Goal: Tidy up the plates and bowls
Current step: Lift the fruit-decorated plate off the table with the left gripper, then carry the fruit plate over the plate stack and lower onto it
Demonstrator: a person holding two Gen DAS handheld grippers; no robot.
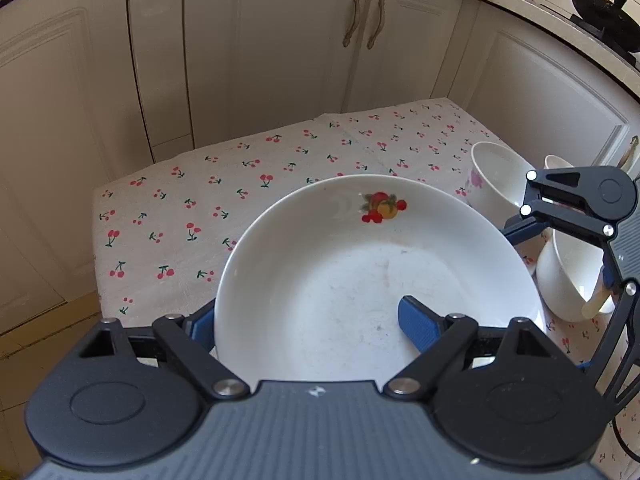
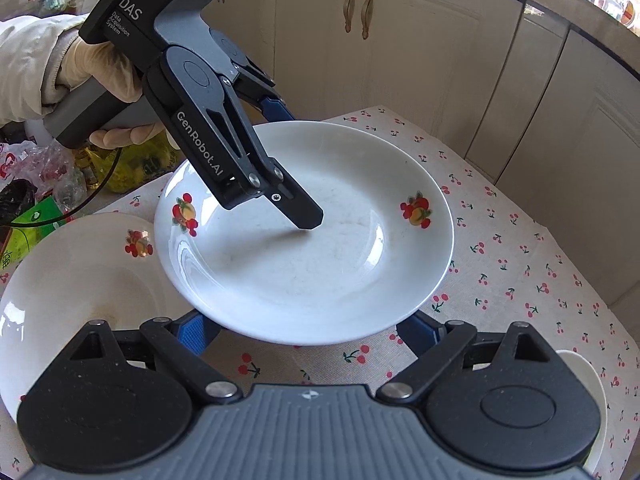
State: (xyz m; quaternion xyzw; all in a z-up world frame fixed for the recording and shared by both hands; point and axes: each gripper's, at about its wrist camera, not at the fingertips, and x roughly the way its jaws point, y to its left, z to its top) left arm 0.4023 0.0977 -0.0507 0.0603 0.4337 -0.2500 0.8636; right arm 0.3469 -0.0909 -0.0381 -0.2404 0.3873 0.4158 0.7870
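A white deep plate (image 1: 360,264) with fruit prints is held just above the cherry-print tablecloth (image 1: 180,208). My left gripper (image 1: 308,320) straddles its rim, with one blue pad inside the dish and the other outside, behind the rim. In the right wrist view the left gripper (image 2: 294,164) comes in from the upper left, its black finger tip resting on the plate's (image 2: 320,264) inner floor. My right gripper (image 2: 306,332) stands wide, both fingertips hidden under the plate's near edge. A second fruit-print plate (image 2: 80,280) lies on the cloth to the left, partly under the held one.
White bowls (image 1: 492,176) (image 1: 568,280) stand at the table's right side, one with a spoon (image 1: 596,304) in it. Another bowl (image 2: 588,380) is beside my right gripper. Bottles and bags (image 2: 48,184) crowd the left. Cabinet doors (image 1: 280,60) are close behind the table.
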